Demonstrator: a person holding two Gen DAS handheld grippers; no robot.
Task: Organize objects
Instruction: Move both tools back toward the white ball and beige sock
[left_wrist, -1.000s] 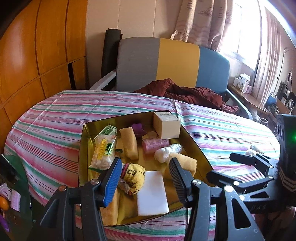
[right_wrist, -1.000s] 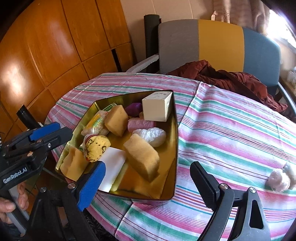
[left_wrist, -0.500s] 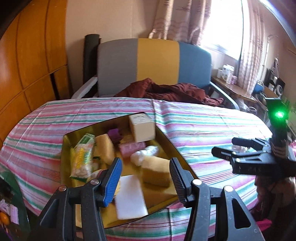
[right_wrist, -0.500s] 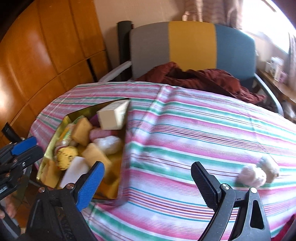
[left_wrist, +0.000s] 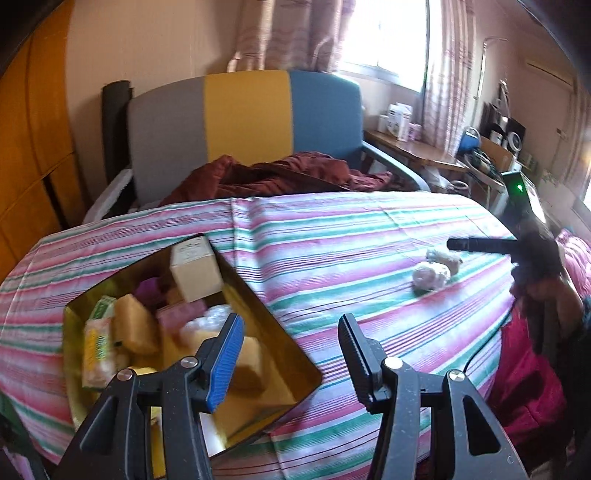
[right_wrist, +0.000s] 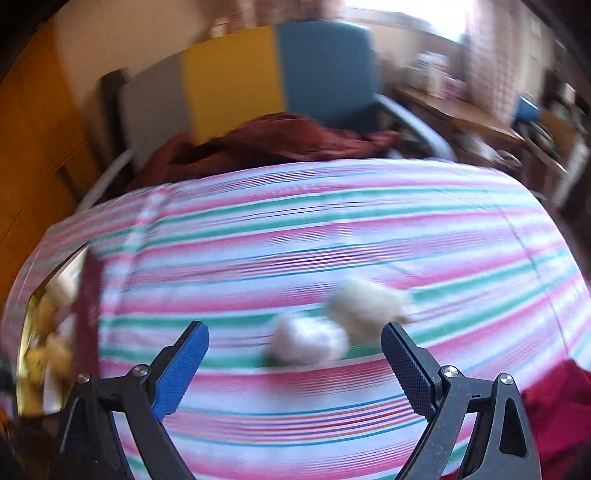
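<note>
A gold tin tray (left_wrist: 280, 328) on the striped tablecloth holds a beige box (left_wrist: 195, 269), sponges, a snack packet and other small items. Two loose objects lie apart on the cloth to the right: a whitish wrapped ball (left_wrist: 428, 275) (right_wrist: 306, 343) and a cream fluffy piece (left_wrist: 448, 258) (right_wrist: 365, 304). My left gripper (left_wrist: 290, 350) is open and empty over the tray's near right corner. My right gripper (right_wrist: 295, 354) is open and empty, its jaws wide just in front of the wrapped ball; it shows in the left wrist view (left_wrist: 480, 244) beside the two objects. The right wrist view is blurred.
A grey, yellow and blue chair (left_wrist: 243, 129) with a dark red cloth (left_wrist: 273, 177) stands behind the table. A side desk with clutter (left_wrist: 424, 147) is at the right by the window. The tray's edge (right_wrist: 40, 332) shows at the far left of the right wrist view.
Both grippers have swung right, away from the tray. The right gripper has closed in on the two loose objects, which now sit just beyond its open jaws.
</note>
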